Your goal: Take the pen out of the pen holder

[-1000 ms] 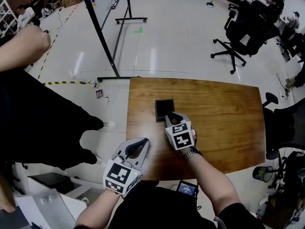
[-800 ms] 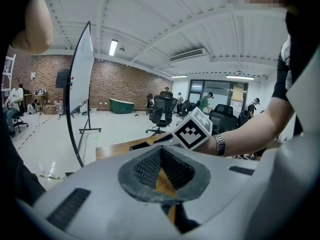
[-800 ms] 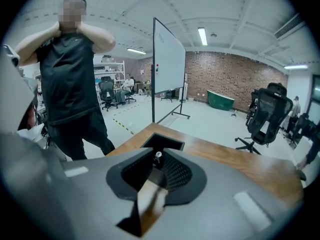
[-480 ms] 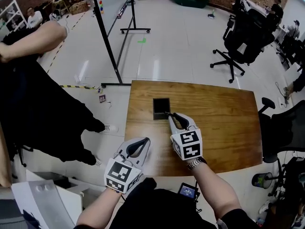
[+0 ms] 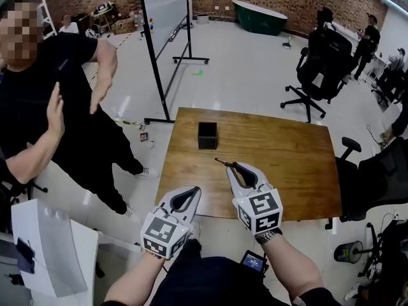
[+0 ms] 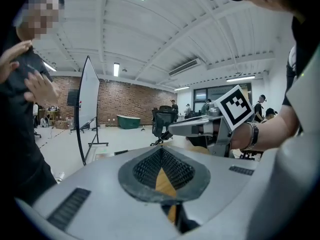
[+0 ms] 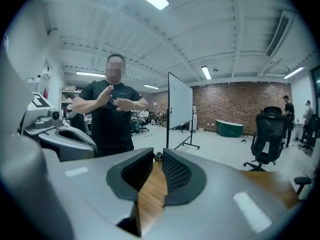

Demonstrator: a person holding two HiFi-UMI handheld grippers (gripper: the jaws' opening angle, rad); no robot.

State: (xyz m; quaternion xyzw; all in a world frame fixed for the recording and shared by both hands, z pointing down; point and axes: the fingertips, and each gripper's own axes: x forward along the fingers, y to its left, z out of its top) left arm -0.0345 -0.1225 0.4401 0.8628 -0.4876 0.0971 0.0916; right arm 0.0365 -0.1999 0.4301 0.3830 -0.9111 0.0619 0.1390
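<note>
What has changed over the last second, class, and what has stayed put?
The right hand-held gripper, shut on the pen, drew back from the pen holder toward the person, bringing the pen out. The pen holder stayed on the table; the left hand-held gripper stayed shut and empty at the near edge.

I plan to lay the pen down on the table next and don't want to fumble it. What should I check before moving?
1. Pen clear of the pen holder: ok, the two are apart.
2. Right gripper grip: ok, jaws closed on the pen, which sticks out ahead of them.
3. Pen holder upright: ok, it stands on the table.
4. Bare wood beside the pen for putting it down: ok.
5. Left gripper out of the way: ok, shut and empty at the table's near edge.
6. Pen's height above the wood: cannot tell.
</note>
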